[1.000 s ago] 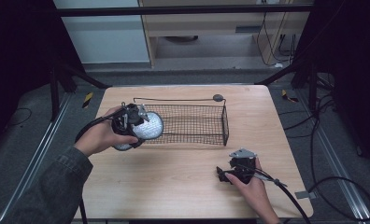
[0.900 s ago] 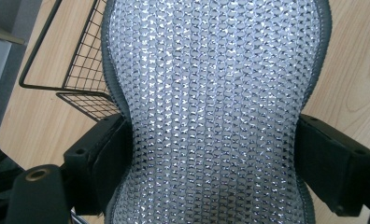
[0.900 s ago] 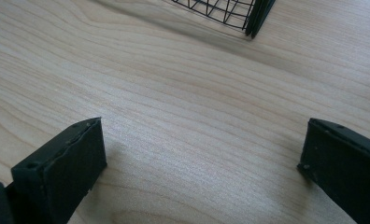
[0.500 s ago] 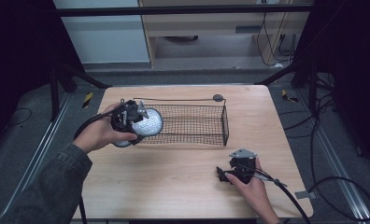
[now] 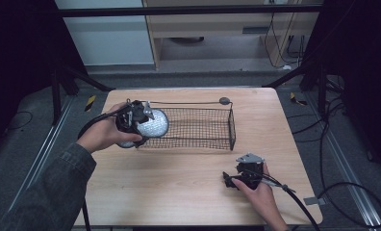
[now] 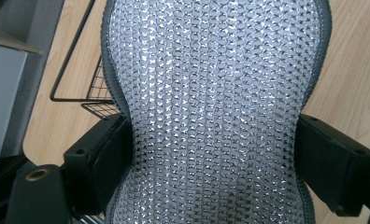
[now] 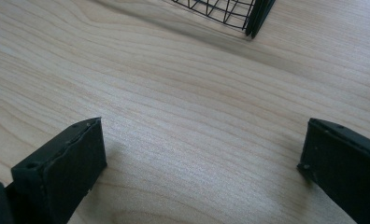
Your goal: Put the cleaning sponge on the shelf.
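Basket blocks mid-table; front clear.

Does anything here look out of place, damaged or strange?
Nothing looks damaged or spilled. One thing stands out: the silver mesh pouch is pinched at its waist by the left gripper, so it bulges above the jaws, at the left end of the wire basket. The right gripper rests open on the table.

A lab – dark framed rig; floor cables; wooden table.
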Motion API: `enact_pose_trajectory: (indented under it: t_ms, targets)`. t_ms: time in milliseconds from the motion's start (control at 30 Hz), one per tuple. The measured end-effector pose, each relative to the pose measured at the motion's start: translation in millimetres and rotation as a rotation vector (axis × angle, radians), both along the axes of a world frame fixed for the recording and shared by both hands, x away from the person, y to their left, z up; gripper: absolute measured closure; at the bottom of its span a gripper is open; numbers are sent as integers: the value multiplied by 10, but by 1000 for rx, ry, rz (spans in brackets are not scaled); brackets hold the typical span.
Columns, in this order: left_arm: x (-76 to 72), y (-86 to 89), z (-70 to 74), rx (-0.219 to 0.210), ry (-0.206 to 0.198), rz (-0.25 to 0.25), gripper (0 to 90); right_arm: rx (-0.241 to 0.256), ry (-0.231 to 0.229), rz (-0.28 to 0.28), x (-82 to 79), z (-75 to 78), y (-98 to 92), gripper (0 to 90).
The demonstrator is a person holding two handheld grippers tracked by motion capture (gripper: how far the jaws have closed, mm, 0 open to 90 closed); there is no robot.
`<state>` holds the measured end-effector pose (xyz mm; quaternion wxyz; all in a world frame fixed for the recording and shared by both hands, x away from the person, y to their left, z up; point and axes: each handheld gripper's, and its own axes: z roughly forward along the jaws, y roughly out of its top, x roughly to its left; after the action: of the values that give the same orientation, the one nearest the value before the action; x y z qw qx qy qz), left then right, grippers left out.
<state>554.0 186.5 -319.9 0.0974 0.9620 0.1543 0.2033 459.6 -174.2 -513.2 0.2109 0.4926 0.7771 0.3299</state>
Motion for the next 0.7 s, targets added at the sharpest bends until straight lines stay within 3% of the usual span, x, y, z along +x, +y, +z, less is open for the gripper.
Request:
enact_pose_trajectory:
  t_ms: [333, 500, 700]
  targets:
    - [91, -61, 40, 15, -21, -33, 146, 0, 0, 0, 0, 0, 0, 4]
    - [131, -80, 6, 38, -65, -58, 146, 0, 0, 0, 0, 0, 0, 4]
    - [162, -95, -35, 49, -91, -73, 145, 0, 0, 0, 0, 0, 0, 4]
